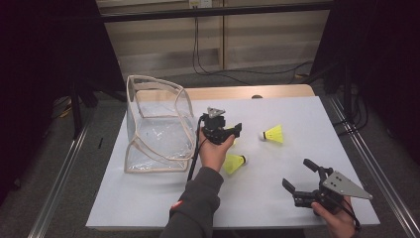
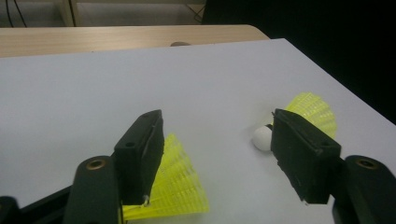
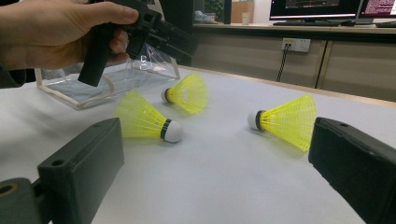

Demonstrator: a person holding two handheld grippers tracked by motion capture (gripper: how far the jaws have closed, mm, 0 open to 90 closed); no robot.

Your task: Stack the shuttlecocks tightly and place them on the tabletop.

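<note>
Three yellow shuttlecocks with white corks lie on the white table (image 1: 277,208). One shuttlecock (image 1: 274,134) (image 2: 310,109) (image 3: 285,121) rests right of centre. A second (image 1: 234,162) (image 3: 147,119) lies near the person's left wrist. The third (image 2: 175,186) (image 3: 187,93) sits right below my left gripper (image 1: 232,133) (image 2: 215,126), partly behind its left jaw. That gripper hovers open over the table's middle, nothing pressed between its pads. My right gripper (image 1: 298,174) (image 3: 217,140) rests low at the front right, open and holding nothing, and it faces the shuttlecocks.
A clear plastic bag (image 1: 158,124) (image 3: 112,79) with a pale trim stands open at the table's left side, just left of my left gripper. A wooden strip (image 1: 247,91) runs along the far edge. Bare white surface lies between the two grippers.
</note>
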